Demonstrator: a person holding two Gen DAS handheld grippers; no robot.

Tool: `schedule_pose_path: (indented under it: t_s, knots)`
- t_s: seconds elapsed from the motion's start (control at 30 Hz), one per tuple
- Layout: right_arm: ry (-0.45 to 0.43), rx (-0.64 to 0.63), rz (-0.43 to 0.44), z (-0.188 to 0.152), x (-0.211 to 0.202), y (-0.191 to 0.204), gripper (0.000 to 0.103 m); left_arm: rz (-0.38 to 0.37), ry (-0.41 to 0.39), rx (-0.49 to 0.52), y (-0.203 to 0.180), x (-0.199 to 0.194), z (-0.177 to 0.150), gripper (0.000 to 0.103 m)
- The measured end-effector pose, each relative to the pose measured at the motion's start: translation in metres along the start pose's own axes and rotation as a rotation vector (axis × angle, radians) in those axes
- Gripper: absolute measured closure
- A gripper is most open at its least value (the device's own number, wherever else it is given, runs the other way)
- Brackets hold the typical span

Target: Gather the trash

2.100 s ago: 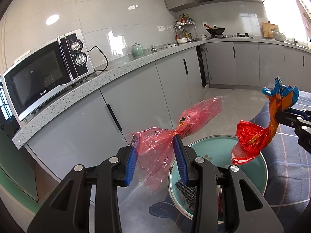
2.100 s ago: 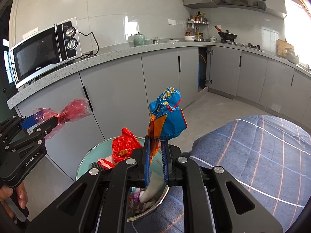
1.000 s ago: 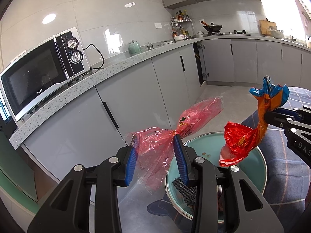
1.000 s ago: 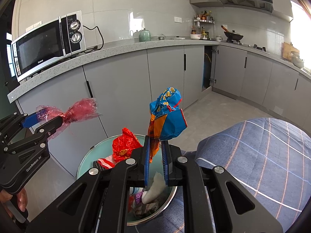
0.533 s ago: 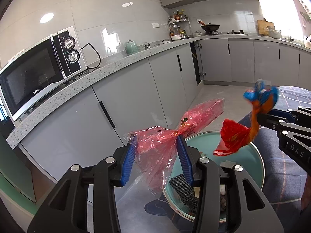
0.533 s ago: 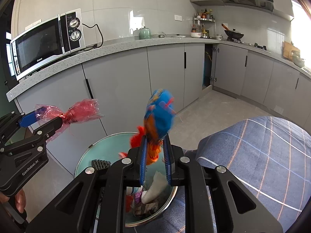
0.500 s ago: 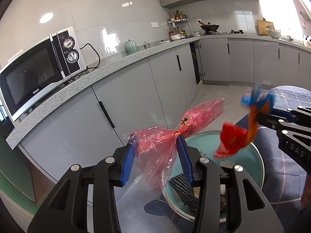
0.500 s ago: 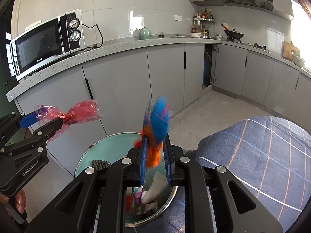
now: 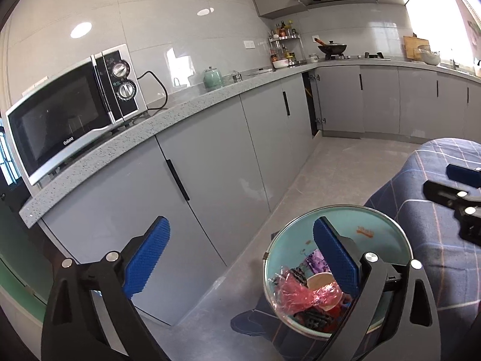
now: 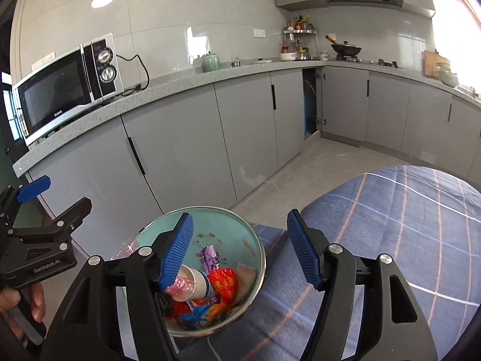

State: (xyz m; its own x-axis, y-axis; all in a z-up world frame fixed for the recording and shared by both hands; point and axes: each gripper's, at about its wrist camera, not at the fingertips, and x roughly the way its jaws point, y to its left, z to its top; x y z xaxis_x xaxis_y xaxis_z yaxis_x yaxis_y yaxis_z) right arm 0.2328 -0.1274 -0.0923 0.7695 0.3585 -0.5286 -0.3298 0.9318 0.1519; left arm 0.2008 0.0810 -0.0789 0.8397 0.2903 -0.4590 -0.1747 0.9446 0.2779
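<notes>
both wrappers have dropped into the bin [image 10: 258, 249] below, leaving the left gripper [image 9: 240, 258] and right gripper [image 10: 240, 249] wide open, empty, directly above it.

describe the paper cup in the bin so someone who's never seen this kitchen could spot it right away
Start at the blue plaid cloth; at its left edge stands a round teal trash bin with a metal rim. Inside, among crumpled wrappers, the paper cup lies on its side, mouth toward the left. It is the only smooth white cylinder there, with a blue band, beside a red wrapper.
</notes>
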Motion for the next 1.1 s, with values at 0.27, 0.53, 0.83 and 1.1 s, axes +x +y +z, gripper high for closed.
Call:
schedule_pose_path:
  t_s: [0.27, 0.53, 0.83, 1.1]
  knots:
    - [-0.085, 0.003, -0.028, -0.006, -0.051, 0.003, 0.03, 0.007, -0.04, -0.014, 0.014, -0.026, 0.0, 0.006]
    - [-0.153, 0.001, -0.078, -0.01, -0.095, -0.002, 0.026, -0.015, -0.097, -0.019, 0.014, -0.053, 0.005, 0.005]
    - [-0.192, -0.008, -0.115, -0.01, -0.11, -0.006, 0.024, -0.013, -0.126, -0.028, 0.013, -0.069, 0.008, 0.005]
    - [-0.195, 0.0, -0.117, -0.011, -0.112, -0.009, 0.024, -0.015, -0.125, -0.029, 0.016, -0.069, 0.01, 0.005]
